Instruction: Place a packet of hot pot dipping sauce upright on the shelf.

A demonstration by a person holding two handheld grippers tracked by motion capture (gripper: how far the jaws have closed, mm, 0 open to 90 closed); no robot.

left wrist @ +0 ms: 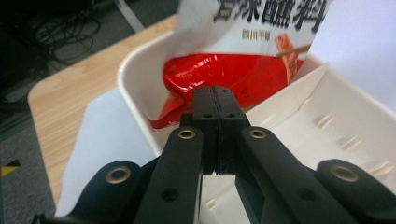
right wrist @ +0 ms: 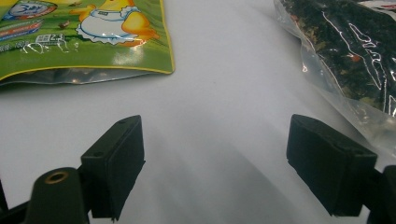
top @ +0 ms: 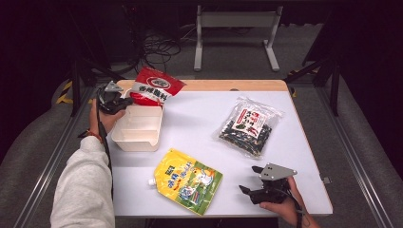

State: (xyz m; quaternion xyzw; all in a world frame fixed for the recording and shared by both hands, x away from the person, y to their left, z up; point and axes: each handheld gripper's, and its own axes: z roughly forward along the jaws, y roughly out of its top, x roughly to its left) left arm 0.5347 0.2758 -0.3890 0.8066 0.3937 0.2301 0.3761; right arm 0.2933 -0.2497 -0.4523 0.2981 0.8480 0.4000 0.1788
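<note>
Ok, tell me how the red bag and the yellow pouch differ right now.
The red bag leans with its lower end in the white bin; the yellow pouch lies flat on the table. The left gripper, shut, is at the red bag; the open right gripper touches neither. Both are printed snack packs.

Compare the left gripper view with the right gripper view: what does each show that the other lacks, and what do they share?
Left gripper view alone: the left gripper, jaws shut, at the red packet whose lower end sits in the white divided tray, plus the table's wooden edge. Right gripper view alone: the right gripper, jaws wide open with nothing between them, the yellow-green pouch and the clear bag of dark dried food. Shared: the white tabletop.
</note>
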